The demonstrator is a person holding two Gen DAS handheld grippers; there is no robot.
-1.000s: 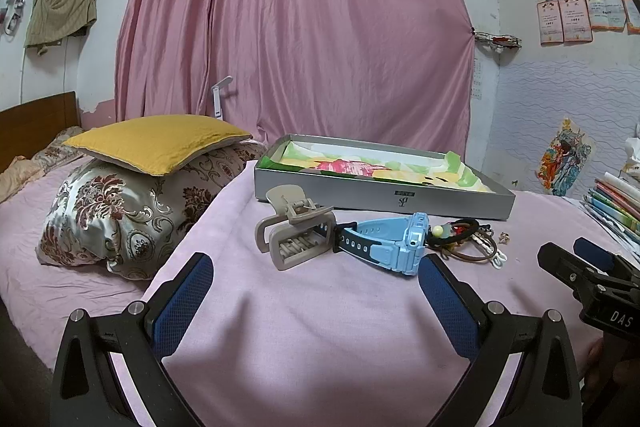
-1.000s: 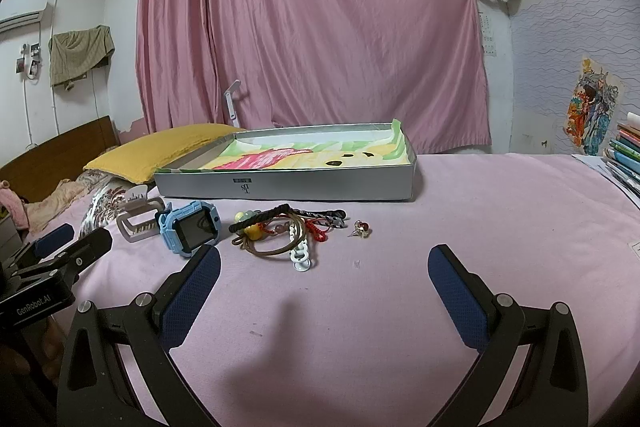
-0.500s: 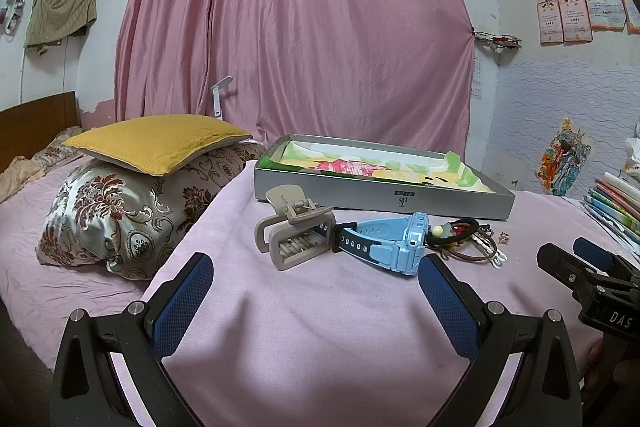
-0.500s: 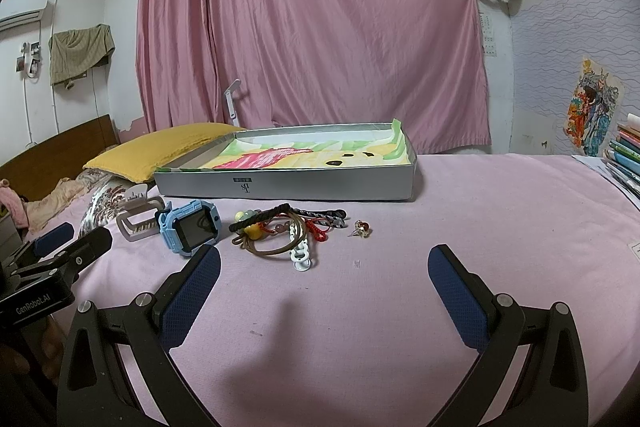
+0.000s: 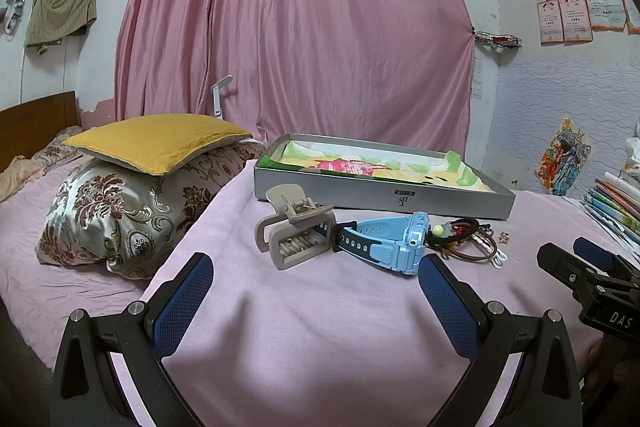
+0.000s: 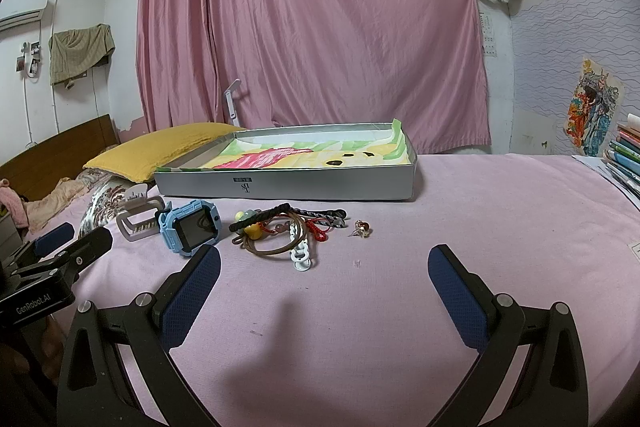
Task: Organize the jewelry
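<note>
On the pink bedsheet lie a beige hair claw (image 5: 296,231) (image 6: 138,217), a light-blue watch (image 5: 384,241) (image 6: 190,229), a tangle of cords and bracelets (image 5: 468,239) (image 6: 286,231) and a small gold earring (image 6: 362,227) (image 5: 505,237). Behind them stands a shallow grey box (image 5: 384,203) (image 6: 288,187) lined with colourful paper. My left gripper (image 5: 316,291) is open and empty, short of the claw and watch. My right gripper (image 6: 324,281) is open and empty, short of the tangle.
A floral pillow (image 5: 120,211) with a yellow cushion (image 5: 160,139) lies to the left. A stack of books (image 5: 616,203) (image 6: 626,159) sits at the right bed edge. A pink curtain (image 6: 312,27) hangs behind.
</note>
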